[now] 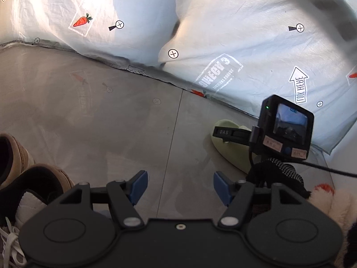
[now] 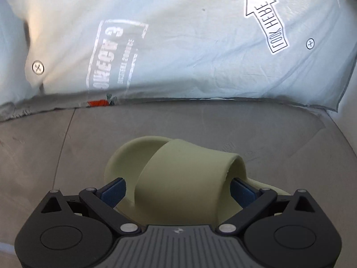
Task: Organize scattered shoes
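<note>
A pale green slide sandal (image 2: 178,169) lies on the grey floor, toe toward the bedsheet. My right gripper (image 2: 178,192) is open, its blue pads on either side of the sandal's wide strap; I cannot tell if they touch it. In the left wrist view the same sandal (image 1: 232,154) shows under the right gripper's camera unit (image 1: 287,129). My left gripper (image 1: 180,187) hangs open over bare floor with nothing between its fingers. Two tan shoes (image 1: 15,156) (image 1: 46,183) and a white laced sneaker (image 1: 11,239) sit at the lower left.
A printed light-blue bedsheet (image 2: 189,55) hangs down to the floor along the far side. A fluffy cream slipper with an orange patch (image 1: 332,203) is at the right edge. A black cable (image 1: 330,169) runs from the right gripper's camera.
</note>
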`<state>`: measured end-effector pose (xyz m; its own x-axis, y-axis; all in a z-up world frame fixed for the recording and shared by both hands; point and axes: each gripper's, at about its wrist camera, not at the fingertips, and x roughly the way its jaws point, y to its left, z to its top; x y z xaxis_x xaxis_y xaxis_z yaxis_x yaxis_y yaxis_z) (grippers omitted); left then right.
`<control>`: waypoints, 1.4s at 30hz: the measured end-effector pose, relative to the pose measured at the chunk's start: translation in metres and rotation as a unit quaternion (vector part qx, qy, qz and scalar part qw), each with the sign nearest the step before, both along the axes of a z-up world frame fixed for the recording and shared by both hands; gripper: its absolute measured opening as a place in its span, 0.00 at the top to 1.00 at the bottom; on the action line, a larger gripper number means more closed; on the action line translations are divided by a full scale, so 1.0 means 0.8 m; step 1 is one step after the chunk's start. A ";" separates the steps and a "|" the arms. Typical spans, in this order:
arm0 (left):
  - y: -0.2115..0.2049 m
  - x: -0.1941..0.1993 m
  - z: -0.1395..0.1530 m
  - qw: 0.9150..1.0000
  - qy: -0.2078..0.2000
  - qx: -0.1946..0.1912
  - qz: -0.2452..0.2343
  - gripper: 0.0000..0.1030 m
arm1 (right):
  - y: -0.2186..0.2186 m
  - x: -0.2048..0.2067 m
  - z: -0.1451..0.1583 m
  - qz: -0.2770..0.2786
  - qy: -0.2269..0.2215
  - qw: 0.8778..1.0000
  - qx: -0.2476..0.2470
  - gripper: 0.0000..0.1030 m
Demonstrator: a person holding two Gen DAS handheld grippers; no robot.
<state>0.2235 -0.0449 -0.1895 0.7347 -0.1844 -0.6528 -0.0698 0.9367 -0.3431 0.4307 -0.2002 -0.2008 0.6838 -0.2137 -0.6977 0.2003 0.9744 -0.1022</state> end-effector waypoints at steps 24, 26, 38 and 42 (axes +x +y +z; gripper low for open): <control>-0.037 0.005 -0.002 0.998 0.003 -0.004 -0.063 0.36 | -0.127 -0.120 -0.050 -0.139 -0.038 0.986 0.082 0.00; -0.031 0.005 -0.002 0.998 0.004 -0.004 -0.055 0.36 | -0.132 -0.093 -0.062 -0.156 -0.006 0.985 0.070 0.00; -0.022 0.017 -0.005 0.998 0.012 -0.012 -0.052 0.36 | -0.153 -0.085 -0.082 -0.079 0.026 0.992 0.092 0.00; -0.028 0.014 -0.005 0.998 0.012 -0.013 -0.064 0.36 | -0.155 -0.095 -0.083 -0.025 0.034 0.994 0.102 0.01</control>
